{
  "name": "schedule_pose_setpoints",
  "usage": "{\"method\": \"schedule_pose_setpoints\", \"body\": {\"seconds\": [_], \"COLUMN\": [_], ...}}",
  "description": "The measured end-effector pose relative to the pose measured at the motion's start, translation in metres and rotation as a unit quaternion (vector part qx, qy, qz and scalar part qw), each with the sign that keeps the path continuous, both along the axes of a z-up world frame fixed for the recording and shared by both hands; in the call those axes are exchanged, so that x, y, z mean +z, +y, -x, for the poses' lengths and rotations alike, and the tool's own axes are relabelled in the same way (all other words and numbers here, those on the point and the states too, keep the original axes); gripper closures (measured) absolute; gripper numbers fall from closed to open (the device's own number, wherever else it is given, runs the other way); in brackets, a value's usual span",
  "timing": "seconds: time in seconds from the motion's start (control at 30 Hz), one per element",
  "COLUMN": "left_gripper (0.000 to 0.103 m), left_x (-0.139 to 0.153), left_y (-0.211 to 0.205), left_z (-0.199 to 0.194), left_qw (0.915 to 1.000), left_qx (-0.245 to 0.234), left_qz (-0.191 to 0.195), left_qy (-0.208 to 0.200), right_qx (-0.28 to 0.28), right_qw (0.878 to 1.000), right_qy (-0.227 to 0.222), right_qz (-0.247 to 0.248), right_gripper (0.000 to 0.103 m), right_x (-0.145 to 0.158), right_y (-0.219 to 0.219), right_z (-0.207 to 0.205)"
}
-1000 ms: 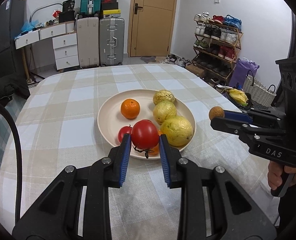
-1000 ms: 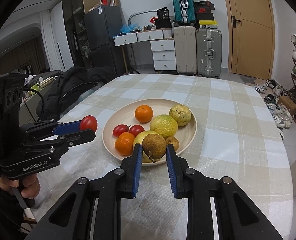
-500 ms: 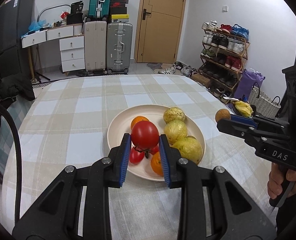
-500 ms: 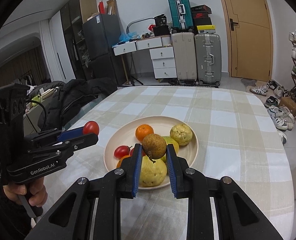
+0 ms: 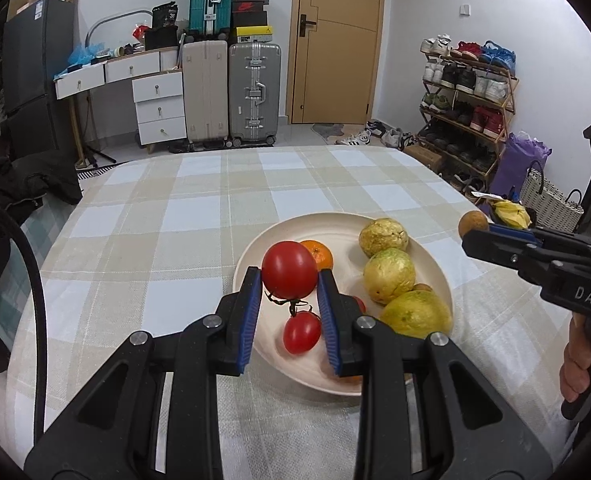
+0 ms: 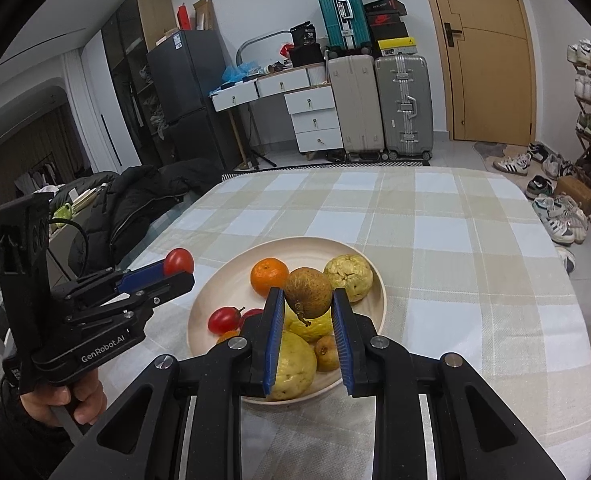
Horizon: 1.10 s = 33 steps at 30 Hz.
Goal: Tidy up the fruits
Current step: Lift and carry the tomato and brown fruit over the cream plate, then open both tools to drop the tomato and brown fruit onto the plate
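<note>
Clamped in the left gripper [image 5: 290, 304] a round red tomato [image 5: 289, 269], in the right gripper [image 6: 308, 322] a brown russet fruit [image 6: 308, 292] — both lifted clear above the cream round plate [image 5: 435, 268], presumably for sorting elsewhere.

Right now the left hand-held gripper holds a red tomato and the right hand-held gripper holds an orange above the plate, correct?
Not quite. The left hand-held gripper does hold the red tomato, but the right hand-held gripper holds a brown round fruit, as the right wrist view shows. The orange lies on the plate.
</note>
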<state>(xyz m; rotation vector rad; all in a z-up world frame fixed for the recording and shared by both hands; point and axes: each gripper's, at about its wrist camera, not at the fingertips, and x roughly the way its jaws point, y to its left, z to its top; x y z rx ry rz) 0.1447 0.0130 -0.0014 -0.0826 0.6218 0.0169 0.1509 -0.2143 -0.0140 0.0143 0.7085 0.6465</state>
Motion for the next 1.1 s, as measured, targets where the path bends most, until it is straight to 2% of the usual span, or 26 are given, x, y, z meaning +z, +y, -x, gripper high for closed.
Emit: {"method": "schedule_pose_setpoints", "body": {"seconds": [0.27,0.37,0.77,0.8,0.87,1.0,1.03,1.07,1.1], "left_gripper": [0.077,0.077,0.077,0.077,0.077,0.072,0.064,0.052,0.046], "left_x": [-0.019,-0.024,-0.038,-0.038,-0.037,-0.032,-0.030,-0.028,-0.025], "left_y": [0.003,0.001,-0.007,-0.007,-0.007,-0.002,0.000,0.003,0.005], "left_z": [-0.023,-0.031,-0.045,-0.044,-0.043,-0.034,-0.030,-0.026,-0.020], "left_qw": [0.9995,0.9994,0.9986,0.9986,0.9986,0.9989,0.9990,0.9991,0.9992], "left_qx": [-0.003,-0.004,-0.011,-0.012,-0.014,-0.012,-0.013,-0.014,-0.014], "left_qz": [0.017,0.012,0.008,0.008,0.012,0.016,0.019,0.026,0.032], "left_qy": [0.025,0.032,0.051,0.051,0.049,0.043,0.037,0.029,0.020], "right_qx": [-0.009,-0.004,-0.005,-0.005,-0.008,-0.019,-0.023,-0.027,-0.031], "right_qw": [0.999,0.999,0.999,0.999,0.999,0.999,0.999,0.999,0.999], "right_qy": [0.026,0.035,0.046,0.047,0.041,0.031,0.032,0.030,0.028], "right_qz": [0.017,0.008,0.016,0.015,0.010,-0.003,-0.007,-0.011,-0.018], "right_gripper": [0.078,0.078,0.078,0.076,0.058,0.050,0.041,0.027,0.020], "right_x": [-0.027,-0.034,-0.044,-0.043,-0.041,-0.035,-0.034,-0.033,-0.032], "right_y": [-0.001,-0.001,0.002,0.001,-0.002,-0.011,-0.015,-0.018,-0.022], "right_z": [-0.017,-0.022,-0.028,-0.028,-0.025,-0.021,-0.020,-0.019,-0.017]}}
